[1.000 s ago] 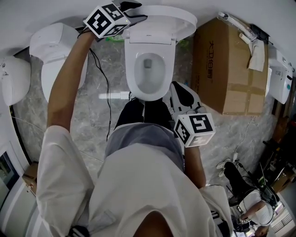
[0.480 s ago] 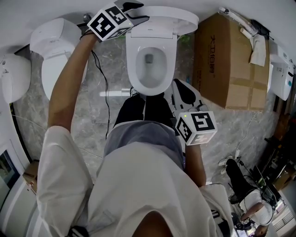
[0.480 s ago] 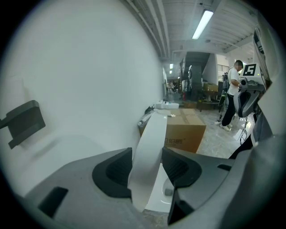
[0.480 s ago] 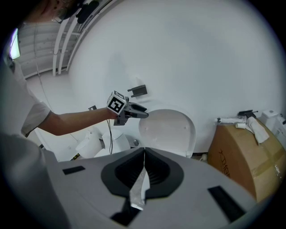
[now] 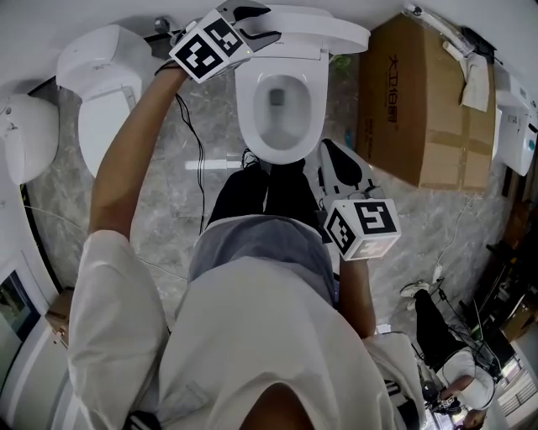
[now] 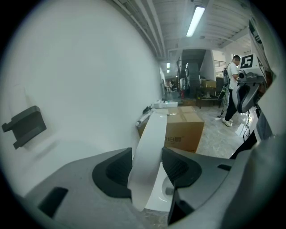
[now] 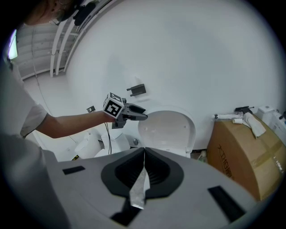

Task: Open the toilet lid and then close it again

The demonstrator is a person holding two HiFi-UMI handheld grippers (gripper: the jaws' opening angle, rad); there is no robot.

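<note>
Toilet lid (image 5: 315, 29) stands raised over the toilet bowl (image 5: 282, 105) in the head view, with the left gripper (image 5: 256, 25) at its side edge. Left gripper view: jaws pinching that thin rim, so any twist could let it slip and slam down. Right gripper view: right gripper (image 7: 144, 167) pressed together, empty.

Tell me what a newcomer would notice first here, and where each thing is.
The white ceramic toilet stands open at top centre of the head view. Its white plastic lid is raised upright and clamped at its edge in the left tongs. A large brown cardboard box sits on the floor just right of it, while the right tongs hang shut and empty, short of the bowl.
</note>
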